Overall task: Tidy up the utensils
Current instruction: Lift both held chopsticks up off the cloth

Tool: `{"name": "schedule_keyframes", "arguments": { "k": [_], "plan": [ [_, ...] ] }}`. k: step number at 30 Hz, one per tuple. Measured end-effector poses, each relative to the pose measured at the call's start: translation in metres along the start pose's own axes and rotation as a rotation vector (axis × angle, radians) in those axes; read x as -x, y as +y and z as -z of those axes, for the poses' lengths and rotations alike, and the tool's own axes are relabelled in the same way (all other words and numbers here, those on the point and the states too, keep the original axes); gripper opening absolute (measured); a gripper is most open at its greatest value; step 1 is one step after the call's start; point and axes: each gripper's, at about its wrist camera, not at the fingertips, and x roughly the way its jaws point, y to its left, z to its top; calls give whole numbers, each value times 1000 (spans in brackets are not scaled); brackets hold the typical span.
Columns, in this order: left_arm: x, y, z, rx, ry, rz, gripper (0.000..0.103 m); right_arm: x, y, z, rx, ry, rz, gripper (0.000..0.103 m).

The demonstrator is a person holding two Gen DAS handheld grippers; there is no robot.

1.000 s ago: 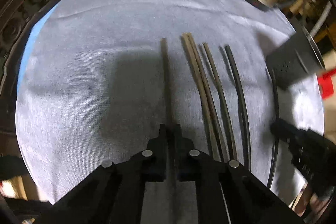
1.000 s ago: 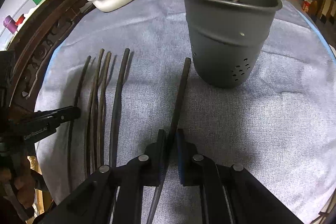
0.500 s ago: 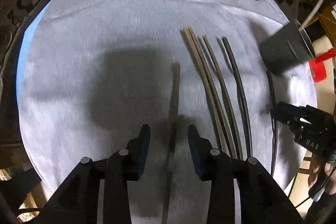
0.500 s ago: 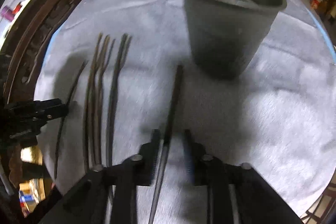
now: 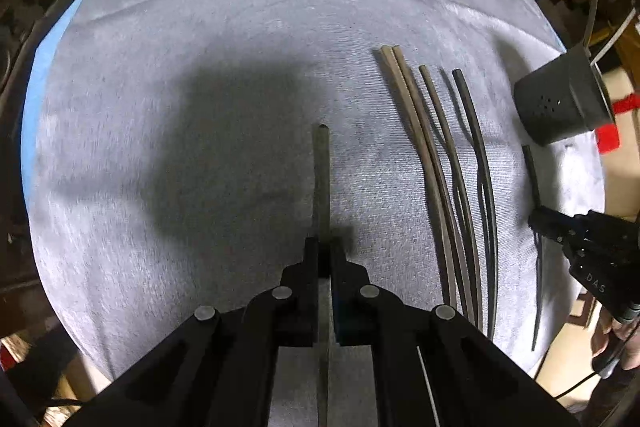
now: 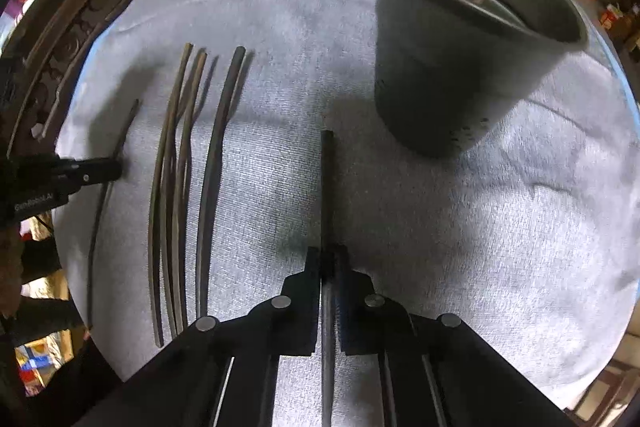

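The left gripper (image 5: 325, 247) is clenched on a dark chopstick (image 5: 321, 179), its jaws having just closed around the shaft. The right gripper (image 6: 328, 255) is likewise clamped on a second dark chopstick (image 6: 327, 187), its jaws also having just closed. Each stick runs straight out ahead of its jaws, long axis in line with the fingers, the far end jutting forward over the grey cloth (image 5: 240, 47) that covers the worktop.

The landmark is the grey utensil holder (image 6: 460, 75), which stands upright on the cloth and already has two sticks leaning inside it. The right-hand chopstick's tip lies just short of the holder's base, slightly to its left in the right wrist view. The left-hand chopstick is well apart from the holder (image 5: 560, 111), with a loose row of four chopsticks (image 5: 440, 167) lying on the cloth between them, roughly parallel to both held sticks.

The right hand is therefore much the nearer to the holder. Its next move would likely call for lifting and swinging the stick to drop it through the rim. The left must carry its stick across the loose row.
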Motion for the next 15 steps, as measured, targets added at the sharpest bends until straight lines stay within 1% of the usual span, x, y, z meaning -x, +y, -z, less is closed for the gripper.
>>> {"name": "schedule_keyframes", "arguments": {
  "k": [3, 5, 6, 8, 12, 14, 15],
  "plan": [
    [2, 3, -1, -3, 20, -8, 5, -1, -7, -5, -15, 36, -9, 9],
    [1, 0, 1, -9, 50, -18, 5, -5, -10, -16, -22, 102, -24, 10],
    [-2, -7, -3, -14, 64, -23, 6, -8, -13, -23, -31, 139, -33, 10],
    [-3, -9, -10, -14, 93, -27, 6, -11, -16, -32, -49, 193, -39, 10],
    [-6, -14, -21, -42, 117, -54, 6, -16, -12, -44, -23, 212, 5, 9],
    [-5, -16, -22, -62, 110, -64, 5, -14, -10, -43, -14, 190, 19, 8],
    [-4, -17, -22, -59, 103, -57, 5, -13, -8, -41, -9, 174, 21, 8]
  ]
}}
